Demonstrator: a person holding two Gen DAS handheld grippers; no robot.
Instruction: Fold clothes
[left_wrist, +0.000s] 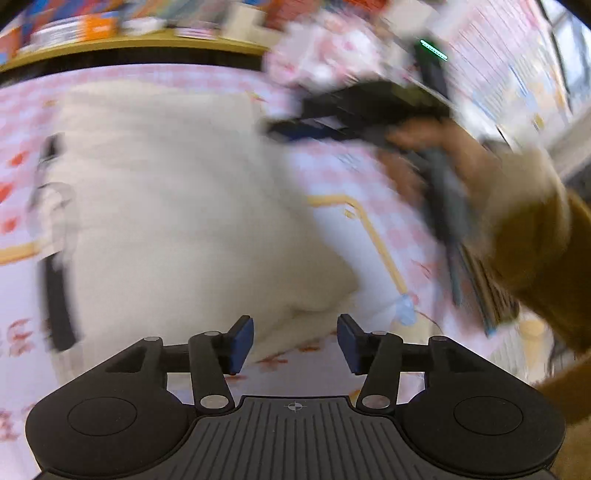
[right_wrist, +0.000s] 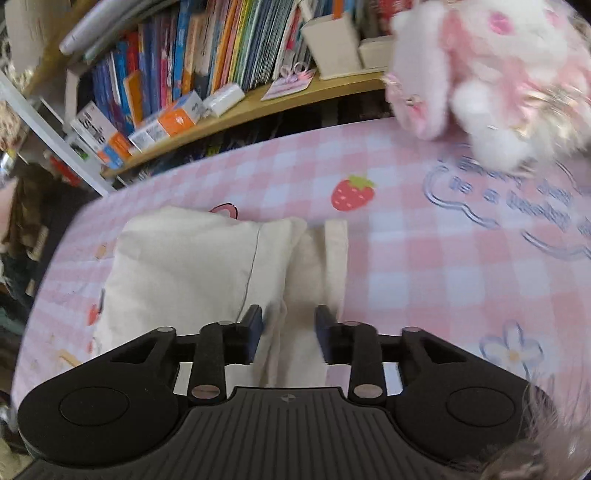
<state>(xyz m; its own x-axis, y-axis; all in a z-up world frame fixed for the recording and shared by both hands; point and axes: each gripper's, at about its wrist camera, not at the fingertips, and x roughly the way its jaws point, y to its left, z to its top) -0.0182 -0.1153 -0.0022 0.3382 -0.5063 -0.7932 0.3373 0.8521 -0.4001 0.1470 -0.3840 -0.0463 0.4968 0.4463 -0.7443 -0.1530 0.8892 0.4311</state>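
My left view is smeared by motion: the cream cloth (left_wrist: 177, 206), my right gripper (left_wrist: 369, 110) and hand (left_wrist: 454, 162) are all blurred, so I can't read that grip there. In my right view the plush toy (right_wrist: 491, 74) runs off the top-right edge, and the printed blue lettering (right_wrist: 517, 195) is unreadable.

Pink checked tablecloth (right_wrist: 424, 266) — bookshelf (right_wrist: 207, 70), plush toy (right_wrist: 491, 74) behind.
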